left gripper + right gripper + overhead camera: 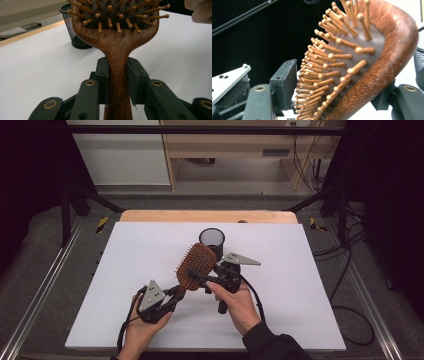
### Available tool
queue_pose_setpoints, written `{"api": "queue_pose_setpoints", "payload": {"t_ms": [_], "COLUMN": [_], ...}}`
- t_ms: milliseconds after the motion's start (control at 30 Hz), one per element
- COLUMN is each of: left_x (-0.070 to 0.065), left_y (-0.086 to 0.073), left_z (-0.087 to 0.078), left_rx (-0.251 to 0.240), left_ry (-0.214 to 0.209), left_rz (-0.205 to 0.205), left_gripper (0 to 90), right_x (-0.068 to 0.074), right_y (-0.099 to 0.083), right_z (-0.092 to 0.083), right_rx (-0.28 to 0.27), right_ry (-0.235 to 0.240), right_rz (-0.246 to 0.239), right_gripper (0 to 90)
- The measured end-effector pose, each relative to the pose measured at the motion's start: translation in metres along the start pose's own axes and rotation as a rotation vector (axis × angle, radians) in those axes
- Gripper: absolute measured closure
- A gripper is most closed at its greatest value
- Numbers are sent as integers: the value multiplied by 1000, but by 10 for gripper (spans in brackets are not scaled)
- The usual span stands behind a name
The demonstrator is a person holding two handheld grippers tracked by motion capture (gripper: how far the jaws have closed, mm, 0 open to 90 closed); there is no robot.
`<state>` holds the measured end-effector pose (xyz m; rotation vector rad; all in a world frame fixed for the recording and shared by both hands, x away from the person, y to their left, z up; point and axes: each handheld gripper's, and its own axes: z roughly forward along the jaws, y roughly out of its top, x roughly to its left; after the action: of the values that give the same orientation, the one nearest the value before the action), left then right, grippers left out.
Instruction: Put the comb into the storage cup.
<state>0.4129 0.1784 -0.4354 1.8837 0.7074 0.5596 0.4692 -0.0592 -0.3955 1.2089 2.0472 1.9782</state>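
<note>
Wooden paddle hairbrush [195, 265] held over the tabletop [125, 270], in front of the black mesh cup [212, 238].

Clamped at the handle by the left tool [172, 296]; head sitting between the right tool [202, 281] jaws, near jaw just off the bristle tips, far pad hidden behind the head, so contact not clear. Probably stiff, light, smooth wood; best taken at the narrow handle, not at the bristles. Handle end cut off.

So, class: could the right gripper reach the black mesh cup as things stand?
Probably not yet: the right gripper has its jaws around the wooden paddle hairbrush, whose handle the left gripper clamps. The black mesh cup stands just beyond.
</note>
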Motion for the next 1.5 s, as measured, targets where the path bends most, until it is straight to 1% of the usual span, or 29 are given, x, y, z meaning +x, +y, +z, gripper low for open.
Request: {"api": "queue_pose_setpoints", "payload": {"t_ms": [67, 167, 300, 367, 467, 533, 600, 767, 833, 867, 900, 967, 1000, 1067, 1167, 1200, 1267, 1367, 1467, 1500], "left_x": [0, 1, 1, 2, 2, 2, 2, 2, 2, 2, 3, 4, 5, 7, 10, 11, 14, 20, 25, 27], "left_y": [0, -1, -3, -3, -3, -3, -3, -2, -2, -2, -2, -2, -2, -3, -6, -7, -9, -12, -16, -17], "left_z": [0, 0, 2, 1, 1, 1, 1, -1, -2, -2, -3, -5, -7, -9, -13, -15, -21, -28, -34, -35], "left_rx": [-5, -8, -4, -9, -17, -21, -27, -53, -65, -73, -79, -97, -104, -106, -104, -104, -116, -128, -127, -125], "left_ry": [-1, -6, -6, -5, -2, 0, 1, 5, 7, 15, 33, 59, 62, 79, 123, 126, 140, 175, 199, 207], "left_rz": [-3, -9, -13, -16, -18, -21, -23, -27, -37, -45, -48, -63, -73, -77, -83, -90, -104, -126, -139, -142], "left_gripper": [723, 723, 724, 725, 725, 725, 725, 723, 718, 706, 655, 567, 544, 491, 398, 369, 350, 298, 258, 241], "right_x": [0, -1, 2, 4, 7, 10, 13, 20, 22, 21, 21, 17, 13, 6, -7, -13, -20, -33, -47, -50], "right_y": [-1, 0, 0, 0, 2, 3, 5, 9, 11, 12, 14, 17, 19, 24, 34, 39, 45, 56, 65, 66], "right_z": [1, 1, 1, 1, 1, 1, 1, 0, 0, -1, -2, -4, -7, -13, -27, -34, -45, -64, -81, -84], "right_rx": [-1, -9, -2, -9, -19, -21, -16, -14, -14, -13, -15, -23, -26, -44, -62, -69, -83, -108, -124, -125], "right_ry": [10, 21, 19, 24, 31, 31, 26, 20, 22, 22, 10, -9, -14, -41, -87, -106, -131, -171, -209, -215], "right_rz": [10, 41, 51, 55, 51, 40, 30, 3, 0, 5, 0, -9, 4, 1, 6, 5, 13, 17, 20, 18], "right_gripper": [363, 391, 441, 461, 490, 506, 520, 538, 540, 540, 540, 539, 539, 538, 536, 536, 536, 535, 534, 533]}}
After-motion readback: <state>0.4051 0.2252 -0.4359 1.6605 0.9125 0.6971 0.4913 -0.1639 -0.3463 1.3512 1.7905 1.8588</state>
